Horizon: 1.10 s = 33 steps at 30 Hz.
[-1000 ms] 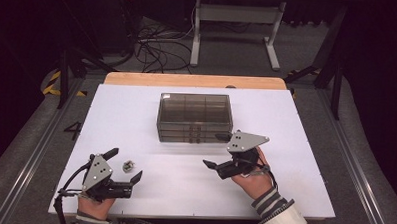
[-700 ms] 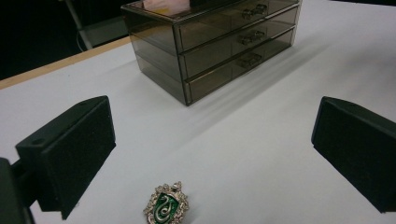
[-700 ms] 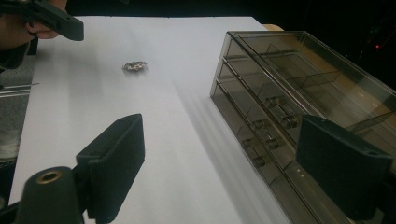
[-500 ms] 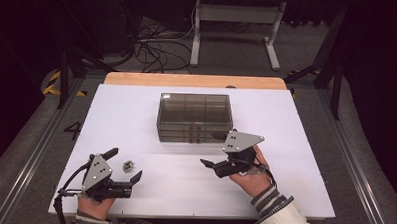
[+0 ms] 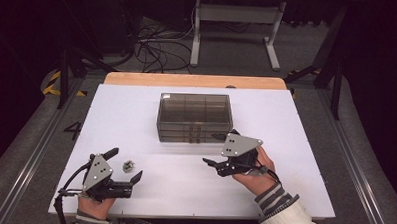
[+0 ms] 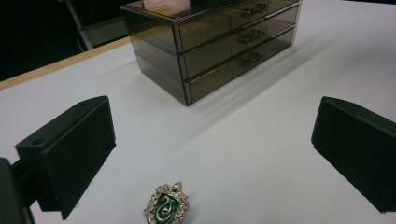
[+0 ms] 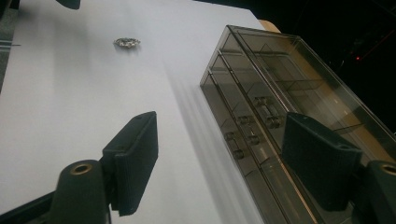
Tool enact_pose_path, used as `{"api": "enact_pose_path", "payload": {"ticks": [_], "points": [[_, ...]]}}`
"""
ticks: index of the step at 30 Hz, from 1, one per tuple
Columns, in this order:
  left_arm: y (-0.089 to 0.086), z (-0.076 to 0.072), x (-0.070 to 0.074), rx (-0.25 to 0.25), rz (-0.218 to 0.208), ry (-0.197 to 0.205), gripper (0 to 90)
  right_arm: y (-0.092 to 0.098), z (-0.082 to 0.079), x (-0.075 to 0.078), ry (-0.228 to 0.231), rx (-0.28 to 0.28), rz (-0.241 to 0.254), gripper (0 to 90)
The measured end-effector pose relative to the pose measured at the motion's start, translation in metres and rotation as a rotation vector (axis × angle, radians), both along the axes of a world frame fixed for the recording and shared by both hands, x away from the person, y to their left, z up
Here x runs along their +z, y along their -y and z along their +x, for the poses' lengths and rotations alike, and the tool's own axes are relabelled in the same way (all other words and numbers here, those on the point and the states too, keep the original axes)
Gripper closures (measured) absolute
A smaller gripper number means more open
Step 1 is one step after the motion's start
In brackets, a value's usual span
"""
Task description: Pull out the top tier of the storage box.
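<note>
**A:** On the near left of the white table [image 5: 136,115] there's the left gripper [image 5: 125,165], jaws spread wide with nothing pinched in them. The little silver brooch [image 5: 128,165] with the green snake crest sits flat on the table right between them, apart from both pads as far as I can see. In the left gripper view the brooch [image 6: 166,206] is low down, closer to the left pad.

**B:** And the other hand?

**A:** The right gripper [image 5: 213,149] is near the middle, just in front of the smoky see-through drawer box [image 5: 194,109]. Its jaws have just been closing a bit but they're still well apart, nothing between them. The far jaw is right up by the box's front right corner; can't tell if it touches.

**B:** Drawers open?

**A:** Nope, all three look pushed in. In the right gripper view the small handles [image 7: 247,125] line up on the front of the drawer box [image 7: 299,84], just beside one pad [image 7: 137,161]. The brooch [image 7: 126,42] shows farther off there, well apart from the box.
</note>
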<state>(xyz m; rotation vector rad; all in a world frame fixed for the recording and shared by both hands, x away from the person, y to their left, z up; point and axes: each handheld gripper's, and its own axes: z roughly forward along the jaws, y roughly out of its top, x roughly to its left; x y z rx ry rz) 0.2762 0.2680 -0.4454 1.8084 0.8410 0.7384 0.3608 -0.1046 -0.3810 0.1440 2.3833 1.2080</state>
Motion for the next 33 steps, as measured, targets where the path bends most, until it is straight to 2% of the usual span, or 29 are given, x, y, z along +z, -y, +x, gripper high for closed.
{"api": "enact_pose_path", "payload": {"ticks": [5, 10, 11, 12, 14, 21, 28, 33], "points": [[-0.001, 0.0, 0.0, 0.0, -0.002, 0.001, 0.2, -0.001, 0.0, 0.0, 0.008, 0.0, -0.01, 31.0], [0.0, 0.0, 0.0, 0.0, 0.001, 0.0, 0.2, -0.004, 0.0, -0.001, 0.024, 0.002, -0.053, 34.5], [0.0, 0.0, 0.0, 0.0, 0.001, 0.0, 0.3, -0.006, -0.001, 0.0, 0.044, 0.004, -0.07, 35.3], [0.0, 0.0, 0.0, 0.0, 0.0, 0.0, 0.2, -0.006, -0.001, 0.0, 0.044, 0.004, -0.07, 35.3], [0.0, 0.0, 0.0, 0.0, 0.001, 0.001, 0.2, -0.008, -0.002, 0.0, 0.093, 0.001, -0.103, 38.1], [0.0, 0.0, 0.0, 0.0, 0.001, 0.001, 0.2, -0.012, -0.001, -0.002, 0.146, 0.004, -0.16, 40.7], [0.0, 0.0, 0.0, -0.001, 0.001, 0.001, 0.3, -0.015, -0.001, -0.003, 0.144, 0.008, -0.172, 41.4], [0.0, 0.0, 0.0, 0.002, 0.003, 0.003, 0.4, -0.019, -0.002, -0.005, 0.171, 0.006, -0.188, 44.5]]}}
